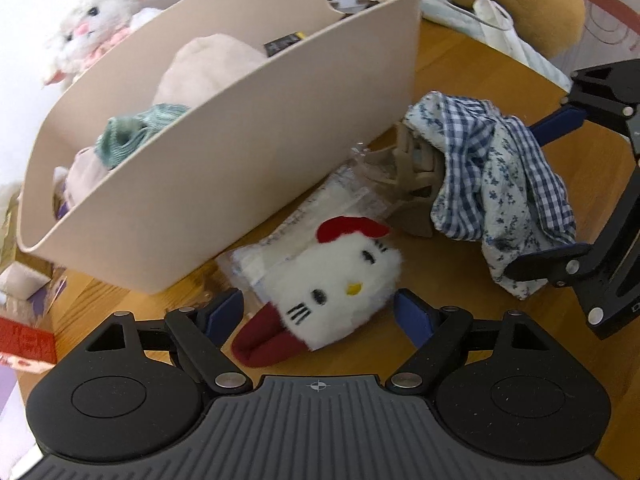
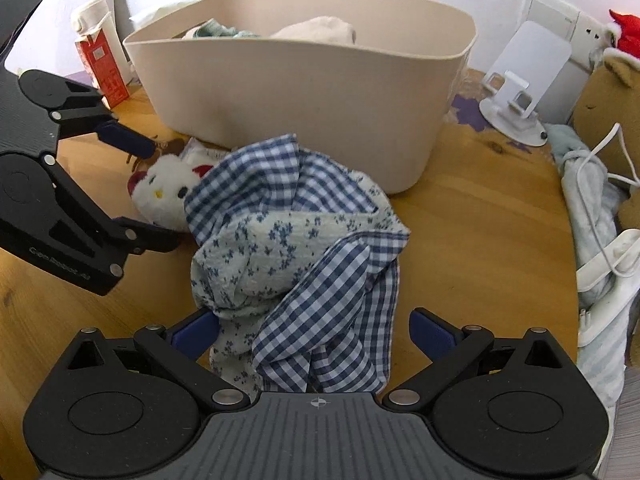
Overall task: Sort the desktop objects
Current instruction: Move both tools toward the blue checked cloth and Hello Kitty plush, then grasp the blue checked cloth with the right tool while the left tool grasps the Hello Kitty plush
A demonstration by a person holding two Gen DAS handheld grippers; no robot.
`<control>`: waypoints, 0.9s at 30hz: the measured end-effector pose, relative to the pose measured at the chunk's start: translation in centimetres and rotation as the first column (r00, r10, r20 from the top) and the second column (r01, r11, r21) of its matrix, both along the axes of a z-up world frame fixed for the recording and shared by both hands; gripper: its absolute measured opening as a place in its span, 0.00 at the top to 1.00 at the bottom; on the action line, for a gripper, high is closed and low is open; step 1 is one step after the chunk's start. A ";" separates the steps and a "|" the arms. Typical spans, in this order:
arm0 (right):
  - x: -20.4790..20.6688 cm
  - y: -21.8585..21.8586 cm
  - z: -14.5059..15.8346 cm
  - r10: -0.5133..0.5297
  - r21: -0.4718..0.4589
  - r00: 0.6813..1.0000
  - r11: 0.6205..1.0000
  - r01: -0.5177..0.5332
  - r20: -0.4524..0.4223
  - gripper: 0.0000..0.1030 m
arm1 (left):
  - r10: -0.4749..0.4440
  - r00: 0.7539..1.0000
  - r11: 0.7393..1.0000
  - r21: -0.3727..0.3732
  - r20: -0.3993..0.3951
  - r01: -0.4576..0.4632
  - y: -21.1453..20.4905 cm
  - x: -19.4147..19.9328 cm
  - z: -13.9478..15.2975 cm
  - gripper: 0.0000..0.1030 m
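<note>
A white cat-face plush [image 1: 340, 280] with a red bow and a dark red end lies on the wooden desk [image 1: 440, 280], in front of the beige basket [image 1: 240, 152]. My left gripper [image 1: 320, 310] is open, with one blue pad on each side of the plush. To the right lies a crumpled cloth [image 2: 300, 240] of blue check and floral fabric. My right gripper [image 2: 314, 330] is open around its near end; the left pad touches the fabric and the right pad stands apart. The right wrist view also shows the left gripper [image 2: 164, 194] straddling the plush [image 2: 160, 192]. The basket [image 2: 304, 92] holds soft items.
A beige hair claw [image 1: 416, 172] and a clear plastic packet [image 1: 344, 196] lie between the basket and the cloth. A red carton [image 2: 104, 68] stands to the left. A white stand [image 2: 520, 92], pale cloths with a white cable [image 2: 608, 256] and a brown plush [image 1: 520, 0] crowd the right edge.
</note>
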State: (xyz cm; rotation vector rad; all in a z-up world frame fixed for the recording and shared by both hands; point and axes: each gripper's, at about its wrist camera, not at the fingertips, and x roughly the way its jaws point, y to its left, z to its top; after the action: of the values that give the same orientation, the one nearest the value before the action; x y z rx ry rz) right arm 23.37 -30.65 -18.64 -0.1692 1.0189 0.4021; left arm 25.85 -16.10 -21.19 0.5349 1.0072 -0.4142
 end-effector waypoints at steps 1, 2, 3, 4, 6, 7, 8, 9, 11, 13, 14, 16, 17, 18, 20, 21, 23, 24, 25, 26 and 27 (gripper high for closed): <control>0.0 0.0 -0.1 0.002 0.002 1.000 1.000 -0.002 -0.002 0.00 | -0.009 1.000 1.000 -0.004 0.002 0.009 -0.1 0.0 -0.1 0.20; 0.0 0.0 -0.1 0.004 0.007 1.000 1.000 -0.004 -0.003 0.00 | -0.018 1.000 1.000 -0.009 0.010 0.018 -0.1 -0.1 -0.1 0.24; 0.0 -0.1 -0.2 0.005 0.011 1.000 1.000 -0.005 -0.005 0.01 | -0.022 1.000 1.000 -0.010 0.017 0.023 -0.2 -0.1 -0.1 0.28; 0.1 -0.1 -0.2 0.008 0.016 1.000 1.000 -0.008 -0.008 0.02 | -0.026 1.000 1.000 -0.012 0.016 0.026 -0.2 -0.1 -0.2 0.33; 0.1 -0.2 -0.3 0.019 0.024 1.000 1.000 -0.018 -0.018 0.07 | -0.023 1.000 0.999 -0.032 0.012 0.024 -0.1 -0.1 -0.2 0.34; 0.1 -0.2 -0.4 0.026 0.022 0.999 0.999 -0.026 -0.022 0.12 | -0.022 1.000 0.999 -0.043 0.009 0.022 -0.1 -0.1 -0.2 0.36; 0.0 -0.1 -0.5 0.035 0.019 0.999 0.999 -0.035 -0.026 0.15 | -0.022 1.000 0.998 -0.053 0.004 0.022 0.0 -0.2 -0.2 0.37; 0.0 -0.1 -0.5 0.041 0.019 0.999 0.999 -0.040 -0.029 0.17 | -0.022 1.000 0.998 -0.057 0.003 0.022 0.0 -0.2 -0.2 0.37; -0.2 -0.2 -0.5 0.043 0.022 0.999 0.999 -0.043 -0.025 0.27 | -0.023 1.000 0.998 -0.061 0.001 0.023 0.0 -0.3 -0.1 0.41; -0.3 -0.1 -0.2 0.059 0.017 0.998 0.998 -0.059 -0.019 0.51 | -0.024 1.000 0.997 -0.069 -0.014 0.023 0.0 -0.3 0.0 0.43; -0.3 -0.1 -0.1 0.074 0.018 0.997 0.997 -0.074 -0.017 0.57 | -0.024 0.999 0.997 -0.073 -0.021 0.023 0.0 -0.4 0.1 0.44; -0.5 0.1 0.1 0.097 0.020 0.995 0.995 -0.096 -0.026 0.72 | -0.026 0.999 0.997 -0.071 -0.031 0.024 0.0 -0.5 0.2 0.46; -0.6 0.2 0.1 0.105 0.019 0.994 0.994 -0.104 -0.030 0.74 | -0.028 0.999 0.997 -0.071 -0.034 0.025 0.0 -0.6 0.2 0.46; -0.8 0.3 0.2 0.111 0.017 0.993 0.994 -0.111 -0.034 0.76 | -0.028 0.999 0.997 -0.072 -0.039 0.025 0.1 -0.8 0.3 0.47; -1.2 0.3 0.3 0.113 0.015 0.993 0.994 -0.112 -0.032 0.78 | -0.031 0.998 0.997 -0.072 -0.047 0.028 0.2 -1.1 0.3 0.48; -1.5 0.4 0.4 0.113 0.015 0.993 0.994 -0.113 -0.028 0.78 | -0.032 0.998 0.997 -0.071 -0.048 0.029 0.3 -1.3 0.4 0.48; -2.1 0.4 0.7 0.110 0.017 0.994 0.994 -0.110 -0.023 0.79 | -0.030 0.998 0.997 -0.075 -0.049 0.026 0.6 -1.7 0.6 0.48; -2.4 0.3 0.8 0.109 0.018 0.994 0.994 -0.109 -0.019 0.79 | -0.027 0.998 0.997 -0.078 -0.049 0.023 0.8 -1.8 0.7 0.48; -2.6 0.3 1.0 0.108 0.017 0.994 0.994 -0.108 -0.015 0.79 | -0.024 0.999 0.997 -0.079 -0.048 0.020 0.9 -2.0 0.8 0.48; -2.9 0.3 1.2 0.105 0.015 0.994 0.994 -0.105 -0.009 0.79 | -0.022 0.999 0.997 -0.080 -0.046 0.018 1.0 -2.1 0.9 0.48; -3.2 0.3 1.5 0.103 0.013 0.995 0.995 -0.103 -0.004 0.80 | -0.020 0.999 0.997 -0.079 -0.043 0.017 1.1 -2.3 1.0 0.48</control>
State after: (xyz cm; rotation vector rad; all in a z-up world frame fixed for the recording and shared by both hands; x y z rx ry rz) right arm 20.17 -30.36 -17.18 -0.2098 1.0144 0.5033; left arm 23.58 -14.95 -20.19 0.4660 1.0240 -0.4821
